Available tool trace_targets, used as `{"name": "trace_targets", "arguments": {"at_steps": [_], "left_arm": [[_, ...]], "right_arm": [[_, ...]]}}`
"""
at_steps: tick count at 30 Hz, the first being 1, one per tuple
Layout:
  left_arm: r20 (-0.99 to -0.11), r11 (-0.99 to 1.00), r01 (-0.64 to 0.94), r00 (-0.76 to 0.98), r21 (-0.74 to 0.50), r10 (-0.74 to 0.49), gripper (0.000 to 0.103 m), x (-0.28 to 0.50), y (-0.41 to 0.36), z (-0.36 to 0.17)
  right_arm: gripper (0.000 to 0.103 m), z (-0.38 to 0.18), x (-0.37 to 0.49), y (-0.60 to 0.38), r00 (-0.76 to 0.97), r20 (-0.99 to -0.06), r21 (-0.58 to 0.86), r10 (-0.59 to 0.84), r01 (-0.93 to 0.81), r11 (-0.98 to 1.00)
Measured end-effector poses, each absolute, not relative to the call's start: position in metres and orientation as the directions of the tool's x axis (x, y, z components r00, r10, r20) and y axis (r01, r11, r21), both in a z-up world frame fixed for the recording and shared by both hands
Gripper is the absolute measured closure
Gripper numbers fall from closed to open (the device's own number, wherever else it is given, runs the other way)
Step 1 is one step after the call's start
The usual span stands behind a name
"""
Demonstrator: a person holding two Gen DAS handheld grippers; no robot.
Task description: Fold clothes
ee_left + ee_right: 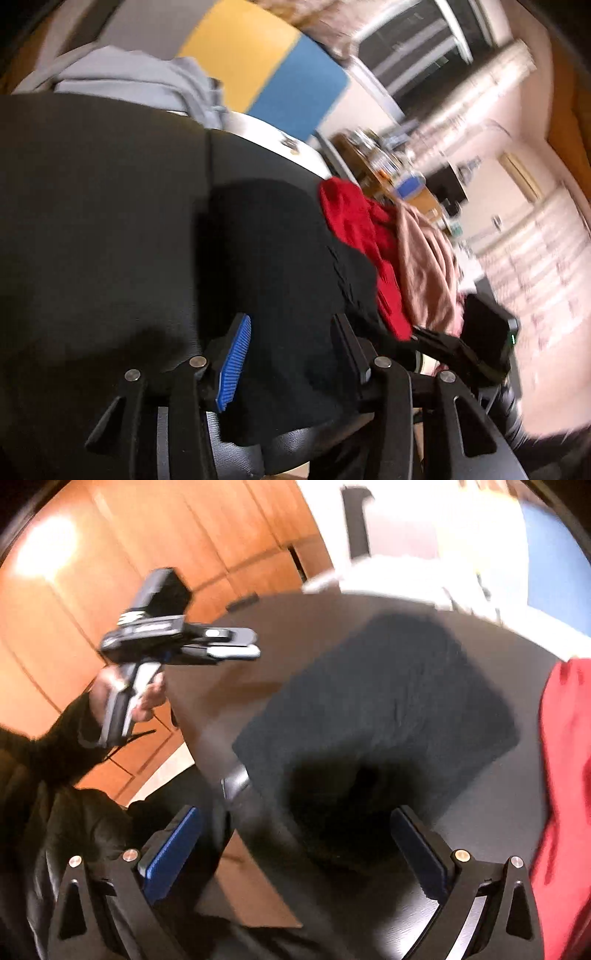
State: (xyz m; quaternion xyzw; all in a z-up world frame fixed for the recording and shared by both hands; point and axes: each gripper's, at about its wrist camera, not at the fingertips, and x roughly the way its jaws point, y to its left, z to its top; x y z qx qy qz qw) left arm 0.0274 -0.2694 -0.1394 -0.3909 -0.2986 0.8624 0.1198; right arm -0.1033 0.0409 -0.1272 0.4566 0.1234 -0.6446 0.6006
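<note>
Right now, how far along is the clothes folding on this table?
Done: one black garment lies folded as a neat rectangle on the dark table. In hand: nothing; the left tool and right tool both stand open and empty above it. Left: the red garment, the pink one beside it, and a grey garment further back, all unfolded.

folded cloth (373, 709): I see black
garment (354, 236) beside it: red
next garment (424, 258): dusty pink
table (92, 184): dark grey

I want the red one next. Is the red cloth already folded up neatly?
No, the red cloth lies crumpled in a heap beside the folded black garment.
</note>
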Motion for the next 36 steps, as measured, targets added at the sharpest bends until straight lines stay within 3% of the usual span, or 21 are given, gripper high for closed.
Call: {"name": "trace_targets", "arguments": {"at_steps": [3,6,8,10,11,13,15,17,20,27,30,32,36], "left_arm": [[-0.631,-0.83,-0.037,-0.631,-0.556,0.451,0.058,0.016,-0.242,-0.15],[-0.701,-0.875,-0.087,-0.563,-0.476,0.438,0.058,0.007,-0.214,-0.169],[-0.743,-0.909,-0.129,-0.536,-0.395,0.4,0.059,0.014,-0.198,-0.182],[-0.753,-0.936,-0.183,-0.556,-0.301,0.352,0.059,0.028,-0.184,-0.192],[-0.755,-0.935,-0.185,-0.552,-0.303,0.354,0.059,0.03,-0.183,-0.19],[-0.758,-0.934,-0.186,-0.545,-0.306,0.358,0.059,0.034,-0.181,-0.188],[-0.751,-0.935,-0.181,-0.559,-0.304,0.352,0.059,0.032,-0.177,-0.178],[-0.723,-0.925,-0.224,-0.577,-0.308,0.38,0.059,0.029,-0.171,-0.168],[-0.706,-0.915,-0.282,-0.583,-0.29,0.403,0.058,0.024,-0.156,-0.161],[-0.682,-0.89,-0.313,-0.573,-0.331,0.454,0.058,0.015,-0.142,-0.163],[-0.666,-0.88,-0.323,-0.575,-0.348,0.475,0.058,0.01,-0.136,-0.164],[-0.636,-0.861,-0.335,-0.582,-0.382,0.508,0.058,0.009,-0.136,-0.162],[-0.556,-0.784,-0.412,-0.554,-0.464,0.62,0.056,0.009,-0.133,-0.157]], "right_arm": [[0.0,-0.147,-0.105,0.04,0.187,-0.698,0.495,-0.691,0.824,-0.277],[0.005,-0.164,-0.107,0.034,0.214,-0.594,0.627,-0.775,0.727,-0.28],[0.038,-0.171,-0.103,0.042,0.217,-0.529,0.69,-0.82,0.673,-0.267],[0.04,-0.183,-0.095,0.057,0.189,-0.546,0.685,-0.817,0.661,-0.305],[0.059,-0.194,-0.092,0.068,0.169,-0.576,0.668,-0.8,0.661,-0.342],[0.066,-0.201,-0.093,0.09,0.15,-0.557,0.698,-0.817,0.618,-0.362],[0.064,-0.197,-0.097,0.106,0.114,-0.545,0.719,-0.831,0.574,-0.393],[0.036,-0.185,-0.099,0.116,0.05,-0.537,0.703,-0.842,0.579,-0.414],[0.016,-0.163,-0.104,0.126,-0.09,-0.536,0.635,-0.839,0.612,-0.472],[0.017,-0.15,-0.141,0.109,-0.283,-0.52,0.564,-0.806,0.595,-0.573],[0.032,-0.161,-0.157,0.097,-0.273,-0.558,0.571,-0.783,0.558,-0.602],[0.068,-0.163,-0.162,0.095,-0.279,-0.568,0.566,-0.775,0.551,-0.613],[0.085,-0.146,-0.175,0.089,-0.357,-0.583,0.5,-0.73,0.55,-0.669]]}}
